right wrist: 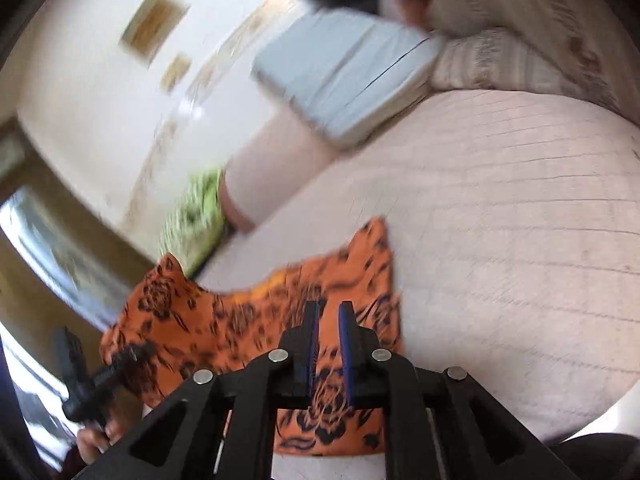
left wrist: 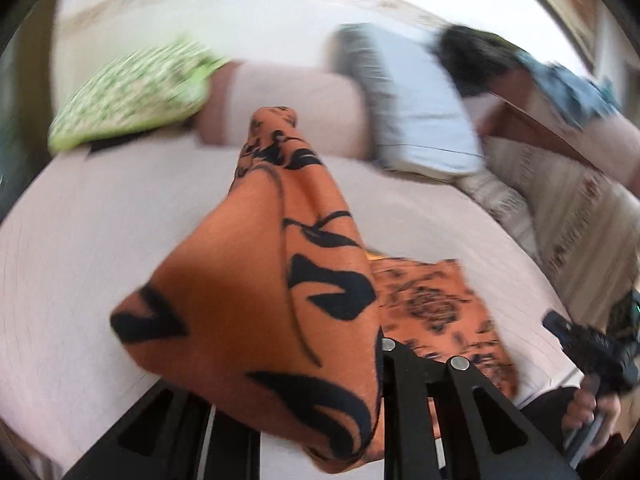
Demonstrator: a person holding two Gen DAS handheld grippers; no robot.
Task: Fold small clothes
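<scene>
Orange cloth [right wrist: 256,320] with a black flower print lies partly spread on the pale pink bedsheet [right wrist: 500,208], near the bed's close edge. In the left wrist view one end of it is lifted off the bed and drapes forward over the left gripper [left wrist: 372,360], hiding most of the left-hand finger, so the cloth appears to be caught in that tool; the pads themselves are covered, and the grip is judged from the way the fabric hangs from them. The rest of the cloth lies flat on the sheet just beyond. In the right wrist view the right gripper [right wrist: 329,320] hovers over the flat part of the cloth with its blue-lined fingers [right wrist: 346,344] nearly together, a narrow gap between them and nothing in it. A hand [right wrist: 94,438] holding the other tool's handle shows at the lower left of that view. Farther back on the bed are a green patterned pillow [left wrist: 132,96], a pink pillow [left wrist: 288,108] beside it, and a light blue pillow [left wrist: 420,112] leaning further right. Both views are blurred.
</scene>
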